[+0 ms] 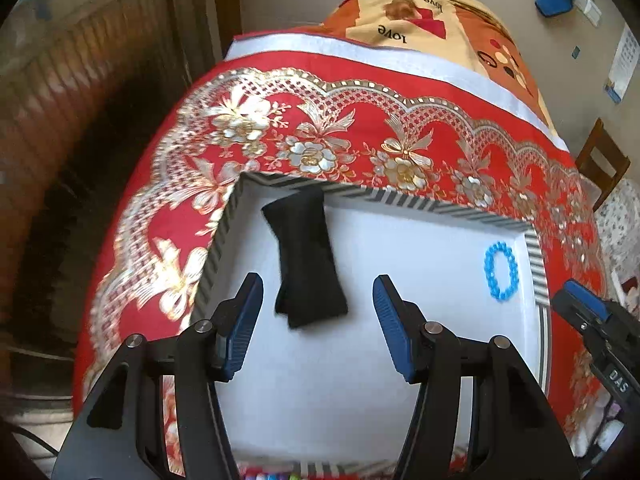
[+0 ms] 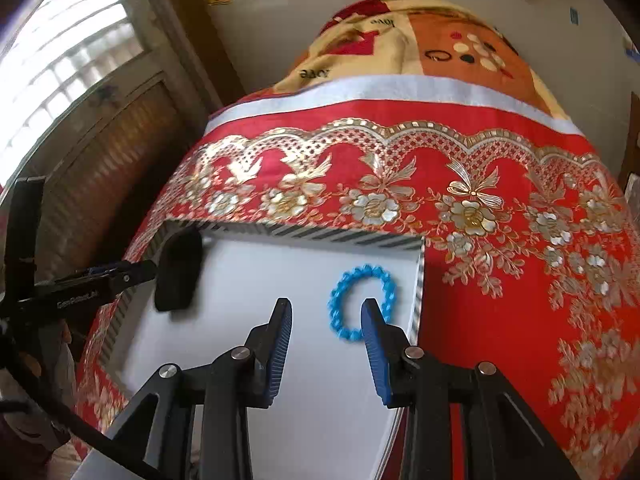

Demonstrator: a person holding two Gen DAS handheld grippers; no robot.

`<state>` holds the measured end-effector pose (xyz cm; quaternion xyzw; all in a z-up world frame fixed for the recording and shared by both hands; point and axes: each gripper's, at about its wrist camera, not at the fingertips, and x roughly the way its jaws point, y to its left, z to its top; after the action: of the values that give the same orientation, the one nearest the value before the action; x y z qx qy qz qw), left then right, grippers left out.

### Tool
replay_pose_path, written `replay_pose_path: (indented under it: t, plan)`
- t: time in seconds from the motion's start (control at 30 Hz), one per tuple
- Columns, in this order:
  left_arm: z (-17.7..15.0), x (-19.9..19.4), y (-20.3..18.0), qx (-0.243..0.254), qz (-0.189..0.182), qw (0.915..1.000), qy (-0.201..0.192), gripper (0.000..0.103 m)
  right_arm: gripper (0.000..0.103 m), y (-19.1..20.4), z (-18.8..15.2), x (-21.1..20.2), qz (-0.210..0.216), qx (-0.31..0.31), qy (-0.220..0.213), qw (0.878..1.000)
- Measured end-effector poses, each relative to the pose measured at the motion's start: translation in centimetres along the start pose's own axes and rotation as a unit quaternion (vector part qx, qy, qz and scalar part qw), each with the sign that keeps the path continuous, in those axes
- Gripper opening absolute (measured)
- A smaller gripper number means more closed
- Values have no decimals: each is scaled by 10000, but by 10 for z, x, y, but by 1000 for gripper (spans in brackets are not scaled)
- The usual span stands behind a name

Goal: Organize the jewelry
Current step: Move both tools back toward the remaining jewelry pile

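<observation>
A white tray with a striped rim [image 1: 535,256] [image 2: 344,236] lies on the red cloth. A black cloth pouch [image 1: 306,256] [image 2: 178,274] lies in its far left part. A blue bead bracelet [image 1: 500,271] [image 2: 362,300] lies by its right rim. My left gripper [image 1: 318,286] is open, empty, just short of the pouch, with the pouch's near end between its fingertips. My right gripper [image 2: 326,310] is open, empty, just short of the bracelet, its right finger [image 2: 370,320] overlapping the ring's near right part. Each gripper shows at the other view's edge [image 1: 592,312] [image 2: 100,276].
The red and gold flowered tablecloth [image 1: 400,120] [image 2: 500,300] covers the table around the tray. A patterned blanket [image 1: 432,20] [image 2: 440,48] lies beyond it. A wooden chair [image 1: 602,160] stands at the right. Coloured beads [image 1: 272,475] show at the tray's near edge.
</observation>
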<state>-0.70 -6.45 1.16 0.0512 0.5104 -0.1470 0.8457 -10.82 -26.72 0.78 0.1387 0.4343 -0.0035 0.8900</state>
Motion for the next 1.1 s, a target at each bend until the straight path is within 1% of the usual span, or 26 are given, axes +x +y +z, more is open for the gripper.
replay_pose_path:
  t: [0.2,0.33,0.43,0.6,0.67,0.7,0.93,1.1]
  plan:
    - [-31,-31,-6,70,177,9997,-159,57,35,15,-27,-29,91,-50,-63,9999]
    - [-54,-46,-12,157,376,9990,-199,57,35,25,-48,-47,-46,-209,-99,9997]
    - [-68,-53,-13,134,355,9991,-166,57,35,28,-61,-60,28,-198,-121,9997]
    - [-93,-68,-16,152,368,9990,-187,57,36,33,-83,-80,19,-274,-180,9995]
    - [-102,-75,-15,122,361,9990,-224,57,42,35,-91,-85,30,-271,-179,9995]
    - [-106,-78,-15,111,354,9990,-242,57,43,37,-96,-88,42,-286,-181,9994]
    - [-130,-100,-15,80,396,9984,-395,57,43,43,-121,-104,106,-360,-122,9992]
    - [-142,-110,-15,52,387,9982,-460,57,43,45,-136,-114,103,-362,-119,9992]
